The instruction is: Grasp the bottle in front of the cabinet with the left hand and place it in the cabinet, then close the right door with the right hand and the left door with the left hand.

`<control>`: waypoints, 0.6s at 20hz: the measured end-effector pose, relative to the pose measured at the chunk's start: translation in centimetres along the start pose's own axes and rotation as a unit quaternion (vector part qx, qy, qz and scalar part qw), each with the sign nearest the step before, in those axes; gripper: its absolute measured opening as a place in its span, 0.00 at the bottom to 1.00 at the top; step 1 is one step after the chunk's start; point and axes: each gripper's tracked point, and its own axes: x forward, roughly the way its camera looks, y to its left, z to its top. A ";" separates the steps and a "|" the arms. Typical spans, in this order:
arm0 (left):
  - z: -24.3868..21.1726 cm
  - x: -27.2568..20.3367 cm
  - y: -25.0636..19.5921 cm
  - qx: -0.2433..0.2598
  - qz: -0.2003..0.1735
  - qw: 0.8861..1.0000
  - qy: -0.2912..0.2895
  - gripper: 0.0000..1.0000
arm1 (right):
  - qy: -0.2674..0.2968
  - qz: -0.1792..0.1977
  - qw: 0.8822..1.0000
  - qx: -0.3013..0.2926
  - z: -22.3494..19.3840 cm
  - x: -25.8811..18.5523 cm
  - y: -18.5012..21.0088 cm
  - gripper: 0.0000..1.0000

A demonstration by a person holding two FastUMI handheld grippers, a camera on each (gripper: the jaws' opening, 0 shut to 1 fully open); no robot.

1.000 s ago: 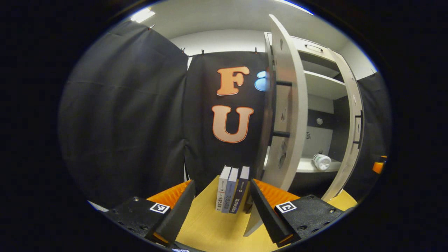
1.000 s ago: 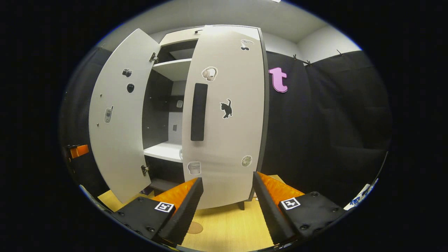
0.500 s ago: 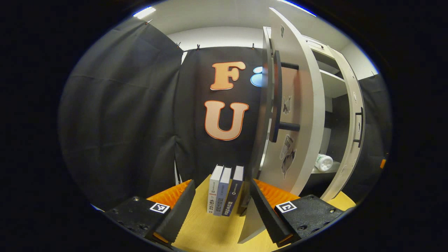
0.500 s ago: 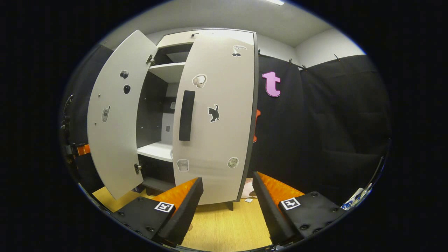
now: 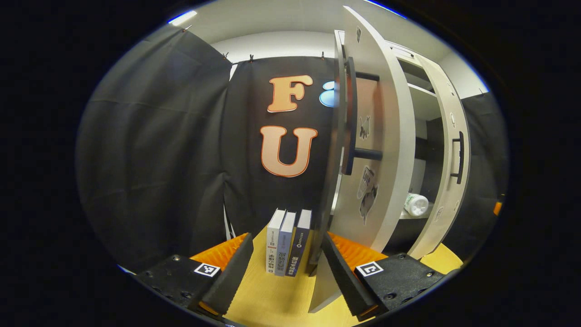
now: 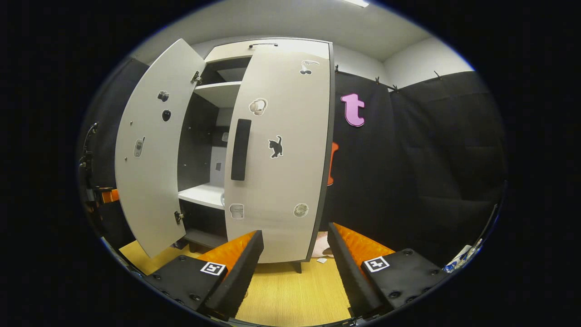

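In the left gripper view the white bottle (image 5: pixel 416 204) lies on its side on the cabinet's lower shelf (image 5: pixel 405 216), seen through the gap between the doors. The left door (image 5: pixel 386 150) with its black handle (image 5: pixel 350 122) stands partly open, its lower edge just behind my left gripper (image 5: pixel 287 254), which is open and empty. The right door (image 5: pixel 447 181) is beyond it. In the right gripper view the right door (image 6: pixel 281 150) is almost shut and the left door (image 6: pixel 150 150) is swung out. My right gripper (image 6: pixel 295 245) is open, a little back from the right door.
Three books (image 5: pixel 286 245) stand upright on the wooden table (image 5: pixel 272 299) straight ahead of the left gripper, left of the cabinet. Black cloth walls the booth on both sides. An upper shelf (image 6: pixel 218 91) shows inside the cabinet.
The left door has swung towards shut as the left gripper moved along with it. The right door closed a little further early on, and the right gripper has drawn back slightly.
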 end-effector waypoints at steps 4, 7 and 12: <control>-0.7 -0.3 -2.7 -0.019 -0.025 0.999 0.010 0.94 | 0.005 0.003 1.000 -0.001 -0.6 0.0 -0.1 0.95; -1.0 -0.2 -5.6 -0.021 -0.050 0.998 0.014 0.90 | 0.009 0.004 1.000 -0.001 -1.0 -0.2 -0.7 0.95; -1.0 0.3 -10.3 -0.007 -0.089 0.996 0.017 0.94 | 0.002 -0.019 1.000 0.002 -0.9 -1.0 -3.4 0.95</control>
